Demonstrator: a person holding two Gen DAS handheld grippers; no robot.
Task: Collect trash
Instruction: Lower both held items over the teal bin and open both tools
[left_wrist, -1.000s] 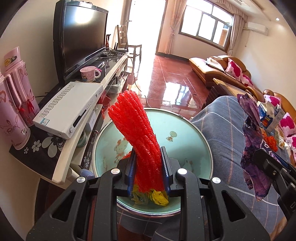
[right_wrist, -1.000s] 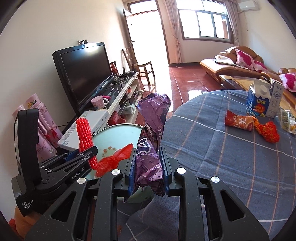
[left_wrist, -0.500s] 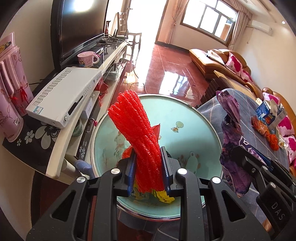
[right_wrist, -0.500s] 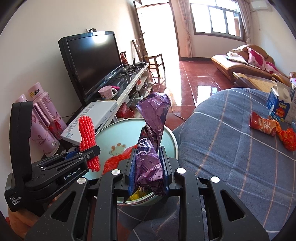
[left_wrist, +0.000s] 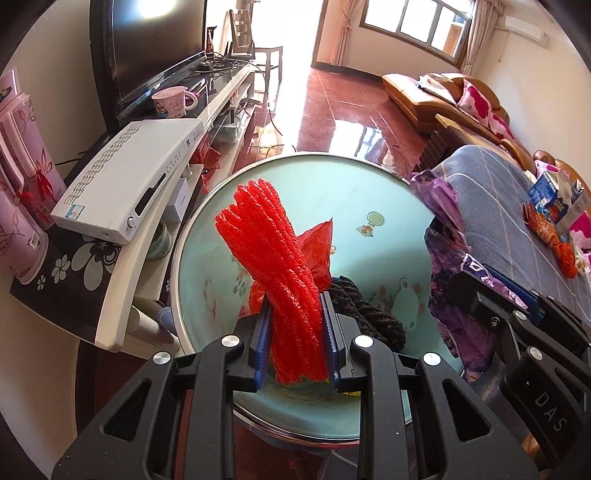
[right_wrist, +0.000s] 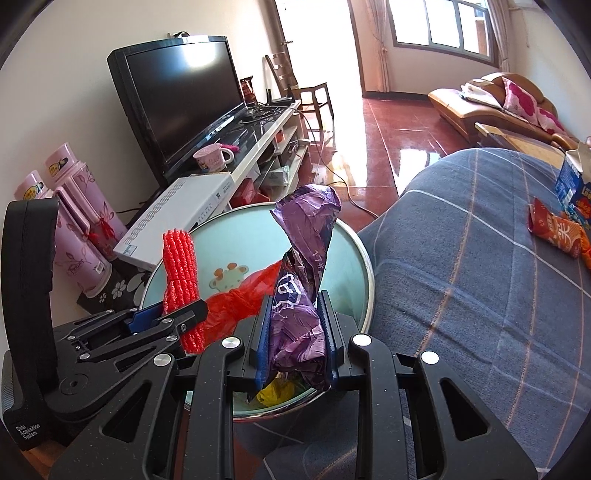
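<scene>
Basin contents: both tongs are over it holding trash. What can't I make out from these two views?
- Basin bottom, left wrist view: the red foam net and left tongs cover the middle, so only part of the dark bundle shows.
- Right wrist view: the purple wrapper and right tongs hide the near side; a yellow scrap peeks out, unidentifiable.
- Carton: cut off by the frame edge.

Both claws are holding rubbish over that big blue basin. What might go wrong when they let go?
The red foam net stands tall in the left gripper, so it might tip past the basin rim when released. The purple wrapper in the right gripper is light and crumpled, and may cling to the pads. The two grippers sit close together and could bump.
</scene>
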